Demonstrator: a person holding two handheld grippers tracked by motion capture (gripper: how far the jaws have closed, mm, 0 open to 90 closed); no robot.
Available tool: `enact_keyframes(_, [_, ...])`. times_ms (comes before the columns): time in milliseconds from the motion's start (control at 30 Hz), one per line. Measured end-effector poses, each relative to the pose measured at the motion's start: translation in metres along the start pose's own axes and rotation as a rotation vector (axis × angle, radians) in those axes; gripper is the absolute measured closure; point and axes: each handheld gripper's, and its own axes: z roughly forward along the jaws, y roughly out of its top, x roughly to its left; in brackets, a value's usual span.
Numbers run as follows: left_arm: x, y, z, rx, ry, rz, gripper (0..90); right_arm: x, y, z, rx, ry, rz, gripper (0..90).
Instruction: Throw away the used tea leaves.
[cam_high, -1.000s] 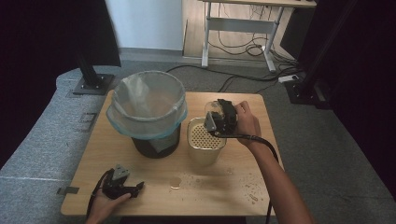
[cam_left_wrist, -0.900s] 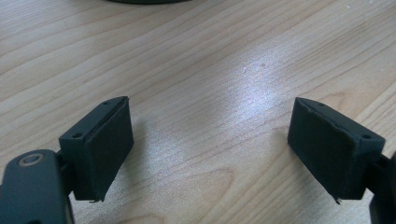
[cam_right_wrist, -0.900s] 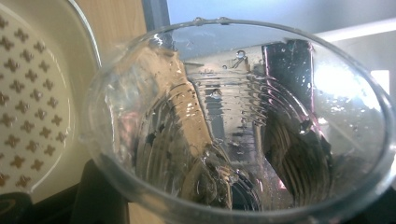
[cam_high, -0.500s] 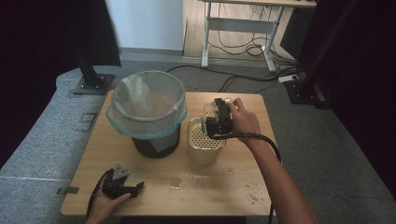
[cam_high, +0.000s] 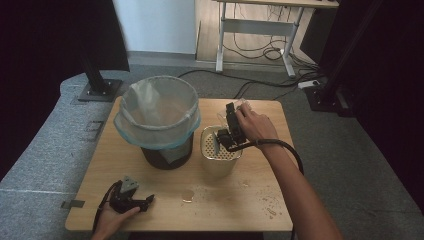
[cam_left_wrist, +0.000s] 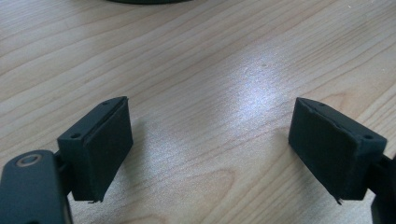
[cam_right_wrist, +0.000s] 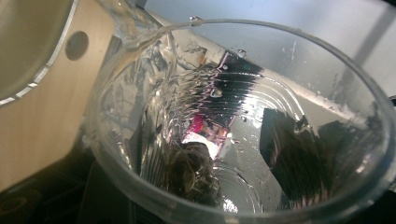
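My right gripper (cam_high: 231, 131) is shut on a clear plastic cup (cam_high: 223, 119) and holds it tipped on its side over a beige canister (cam_high: 219, 162) with a perforated top (cam_high: 214, 145). In the right gripper view the cup (cam_right_wrist: 140, 93) is wet, with a brown soggy clump (cam_right_wrist: 194, 170) lying inside it. Left of the canister stands a black bin lined with a clear bag (cam_high: 150, 137). My left gripper (cam_high: 146, 201) rests on the table near its front left corner. Its jaws are open (cam_left_wrist: 210, 149) over bare wood, with nothing between them.
A small puddle (cam_high: 187, 195) and scattered crumbs (cam_high: 267, 200) lie on the wooden table (cam_high: 260, 175) toward its front. Grey carpet surrounds the table. Black stand bases (cam_high: 97, 90) and floor cables (cam_high: 260, 85) lie beyond its far edge.
My right gripper has shifted slightly left and down, tipping the cup further over the canister. The left gripper has stayed put.
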Motion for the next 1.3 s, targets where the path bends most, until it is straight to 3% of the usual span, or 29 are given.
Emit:
enact_keyframes(233, [0.000, 0.000, 0.000, -0.002, -0.002, 0.001, 13.6, 0.010, 0.017, -0.001, -0.015, -0.007, -0.134, 44.2])
enact_keyframes(333, [0.000, 0.000, 0.000, -0.002, -0.001, 0.002, 13.5, 0.015, 0.018, 0.000, 0.000, -0.010, -0.160, 45.2])
enact_keyframes(367, [0.000, 0.000, 0.000, -0.001, -0.001, 0.001, 13.5, 0.018, 0.019, 0.001, 0.006, -0.017, -0.238, 45.5])
enact_keyframes(433, [0.000, 0.000, 0.000, -0.002, 0.000, 0.000, 13.5, 0.025, 0.021, 0.002, 0.010, -0.004, -0.309, 45.5])
enact_keyframes(600, [0.000, 0.000, 0.000, -0.001, 0.000, -0.001, 13.3, 0.017, 0.023, 0.003, 0.031, -0.041, -0.304, 45.8])
enact_keyframes(700, [0.000, 0.000, 0.001, -0.002, 0.000, -0.001, 13.4, 0.026, 0.026, 0.004, 0.040, -0.023, -0.446, 45.6])
enact_keyframes(733, [0.000, 0.000, 0.000, -0.001, 0.000, 0.000, 13.4, 0.025, 0.026, 0.005, 0.045, -0.022, -0.463, 45.6])
enact_keyframes(833, [0.001, 0.000, 0.000, -0.001, -0.001, 0.000, 13.3, 0.014, 0.025, 0.008, 0.063, -0.035, -0.356, 45.6])
enact_keyframes(900, [0.001, 0.000, 0.001, -0.002, -0.001, -0.001, 13.4, 0.013, 0.027, 0.006, 0.062, -0.035, -0.395, 45.0])
enact_keyframes(1000, [0.001, 0.000, 0.001, -0.002, 0.001, -0.002, 13.4, 0.008, 0.028, 0.006, 0.057, -0.038, -0.307, 44.4])
enact_keyframes(1067, [0.001, 0.000, 0.000, -0.002, 0.002, -0.002, 13.4, 0.013, 0.029, 0.004, 0.047, -0.037, -0.351, 44.3])
enact_keyframes(1133, [0.001, 0.000, 0.000, -0.002, 0.001, -0.001, 13.5, 0.015, 0.024, 0.006, 0.065, -0.043, -0.335, 44.1])
enact_keyframes(1267, [0.001, 0.001, 0.001, -0.001, 0.004, -0.004, 13.2, 0.021, 0.024, 0.001, 0.061, -0.049, -0.439, 43.7])
enact_keyframes(1300, [0.001, 0.001, 0.001, -0.001, 0.004, -0.004, 13.2, 0.019, 0.022, 0.002, 0.070, -0.054, -0.430, 43.7])
